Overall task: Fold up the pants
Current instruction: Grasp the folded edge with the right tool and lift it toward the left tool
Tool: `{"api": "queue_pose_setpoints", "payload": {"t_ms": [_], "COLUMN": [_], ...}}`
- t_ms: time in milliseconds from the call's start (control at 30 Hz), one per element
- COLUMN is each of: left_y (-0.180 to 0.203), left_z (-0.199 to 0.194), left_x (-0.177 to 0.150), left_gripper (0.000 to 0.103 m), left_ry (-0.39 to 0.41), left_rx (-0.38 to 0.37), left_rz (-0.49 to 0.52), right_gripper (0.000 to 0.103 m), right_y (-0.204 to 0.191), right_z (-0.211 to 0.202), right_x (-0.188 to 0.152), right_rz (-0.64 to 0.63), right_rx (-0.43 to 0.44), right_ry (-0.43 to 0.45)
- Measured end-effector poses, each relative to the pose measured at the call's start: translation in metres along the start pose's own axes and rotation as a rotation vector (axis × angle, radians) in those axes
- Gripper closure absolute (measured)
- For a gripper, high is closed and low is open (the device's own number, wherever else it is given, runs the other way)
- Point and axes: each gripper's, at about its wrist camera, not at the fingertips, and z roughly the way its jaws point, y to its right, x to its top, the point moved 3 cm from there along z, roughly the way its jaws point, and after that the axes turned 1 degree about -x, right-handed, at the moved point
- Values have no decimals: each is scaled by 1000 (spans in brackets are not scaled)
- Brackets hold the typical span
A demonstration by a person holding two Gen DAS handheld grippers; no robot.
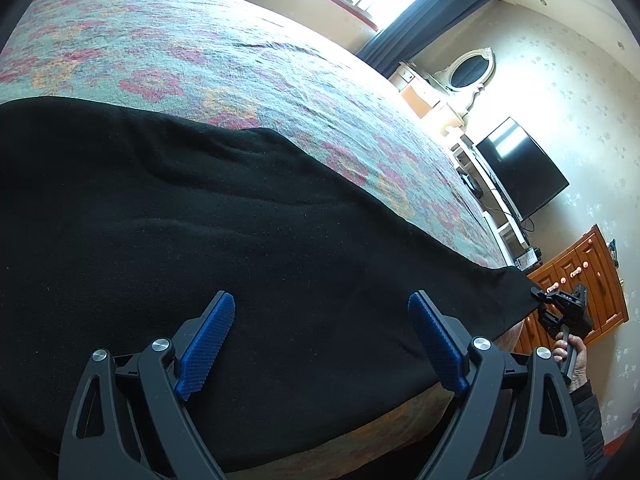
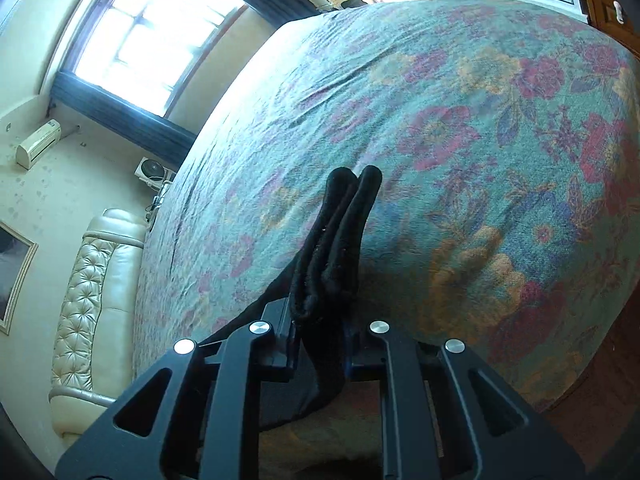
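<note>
1. Lying flat across the bed, the black pants cover the near part of a floral spread in teal, pink and orange; one end tapers toward the bed's right edge.
2. Left hand-held gripper: jaws wide apart, blue ribbed pads hovering over the black cloth, nothing between them. Contact with the fabric cannot be told.
3. Right hand-held gripper: jaws closed on a bunched edge of the pants. Folded layers stand up between the fingers and rise above the spread.
4. Left wrist view shows the right hand-held gripper at the far tapered end of the pants, by the bed's corner, with the person's hand on its handle.
5. Surroundings, left view: bright window with dark curtains, oval mirror, dark TV screen, wooden drawers.
6. Surroundings, right view: cream tufted headboard, wall air conditioner, window.
</note>
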Motion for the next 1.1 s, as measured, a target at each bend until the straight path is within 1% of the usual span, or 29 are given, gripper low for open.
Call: {"api": "queue_pose_setpoints", "payload": {"t_ms": [167,300,400,467,600,667,833,1000,1100], "left_y": [1,0,0,2,8,11,13,19,34], "left_z": [0,0,-2,-4,-7,-7,-4,7,20], "left_x": [-1,1,3,4,3,2,1,5,10], "left_gripper": [15,15,15,15,15,15,15,15,15], "left_ry": [-3,-4,-2,-3,2,0,-12,-18,-38], "left_rx": [7,5,-2,-21,-37,-44,-72,-155,-211], "left_rz": [3,-15,-36,-49,-39,-37,-69,-156,-173], "right_gripper": [88,88,88,88,88,88,88,88,88], "right_y": [-66,-121,-161,-183,-222,-234,-253,-256,-258], "right_z": [-6,-6,7,20,47,62,99,122,128], "right_x": [-6,-23,-46,-64,-104,-123,-170,-206,-223], "right_rz": [-109,-206,-279,-324,-399,-418,-485,-524,-554], "right_rx": [49,94,106,123,140,148,127,113,107], "right_ry": [2,-26,-78,-117,-191,-235,-324,-390,-413]}}
